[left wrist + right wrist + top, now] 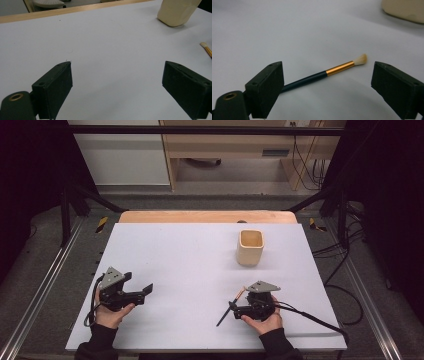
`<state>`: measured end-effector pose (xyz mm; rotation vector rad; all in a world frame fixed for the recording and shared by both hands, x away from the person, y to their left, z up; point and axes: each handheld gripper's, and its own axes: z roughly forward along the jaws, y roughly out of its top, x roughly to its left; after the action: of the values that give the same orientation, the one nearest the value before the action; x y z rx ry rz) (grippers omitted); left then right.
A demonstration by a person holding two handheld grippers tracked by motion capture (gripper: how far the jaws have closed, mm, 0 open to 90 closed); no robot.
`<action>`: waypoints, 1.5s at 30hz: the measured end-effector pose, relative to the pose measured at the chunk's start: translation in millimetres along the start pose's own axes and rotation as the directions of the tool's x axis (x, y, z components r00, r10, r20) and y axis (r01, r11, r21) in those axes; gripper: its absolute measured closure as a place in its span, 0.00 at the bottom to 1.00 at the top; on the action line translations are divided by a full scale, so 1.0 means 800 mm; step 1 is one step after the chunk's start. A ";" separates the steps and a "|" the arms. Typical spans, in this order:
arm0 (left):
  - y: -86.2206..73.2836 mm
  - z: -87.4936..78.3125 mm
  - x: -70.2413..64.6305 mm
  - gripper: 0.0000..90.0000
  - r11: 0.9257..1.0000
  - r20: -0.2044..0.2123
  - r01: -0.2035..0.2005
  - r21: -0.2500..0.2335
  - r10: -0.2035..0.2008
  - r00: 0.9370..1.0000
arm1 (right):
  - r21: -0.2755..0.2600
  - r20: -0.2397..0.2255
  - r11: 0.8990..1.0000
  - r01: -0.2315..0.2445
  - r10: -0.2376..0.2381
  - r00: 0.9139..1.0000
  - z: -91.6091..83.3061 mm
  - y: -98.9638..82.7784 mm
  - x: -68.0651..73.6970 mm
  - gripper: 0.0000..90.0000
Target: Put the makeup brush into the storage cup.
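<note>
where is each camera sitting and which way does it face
High view: fixed above the person's side, looking forward and down on the white table; both hands show, with the left gripper and right gripper.
Left gripper view: rides the left gripper, looking along open jaws across bare table toward the cream square-mouthed cup.
Right gripper view: rides the right gripper, looking down between its open jaws at the dark-handled paintbrush with gold ferrule.
Shared: cup and paintbrush show in all three.

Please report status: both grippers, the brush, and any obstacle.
Left gripper open, empty. Right gripper open around brush, pads not pressing it. Brush flat on table. Cup apart, nothing in the way.
</note>
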<state>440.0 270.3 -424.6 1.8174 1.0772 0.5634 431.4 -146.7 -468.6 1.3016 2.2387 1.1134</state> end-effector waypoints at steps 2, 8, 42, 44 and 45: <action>0.000 0.001 0.000 0.10 1.000 0.001 0.000 0.002 0.000 1.000 | 0.013 -0.008 1.000 -0.006 0.007 1.000 0.005 -0.002 0.001 0.15; -0.001 0.003 -0.001 0.10 1.000 0.001 -0.003 0.006 0.003 1.000 | 0.023 -0.011 0.999 -0.030 0.030 0.999 0.017 -0.003 0.002 0.21; -0.003 0.006 0.000 0.11 1.000 0.005 -0.003 0.019 0.003 1.000 | 0.087 0.047 0.992 0.090 -0.094 0.994 0.019 0.000 -0.001 0.73; -0.003 0.006 0.000 0.11 1.000 0.004 -0.002 0.017 0.002 1.000 | 0.091 0.048 0.992 0.091 -0.095 0.994 0.019 0.001 -0.002 0.76; -0.003 0.006 0.000 0.11 1.000 0.004 -0.002 0.017 0.002 1.000 | 0.096 0.047 0.991 0.094 -0.098 0.994 0.019 0.001 -0.003 0.77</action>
<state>442.4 269.0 -429.0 1.8334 1.0806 0.5531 442.1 -141.2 -477.7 1.2292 2.3138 0.9405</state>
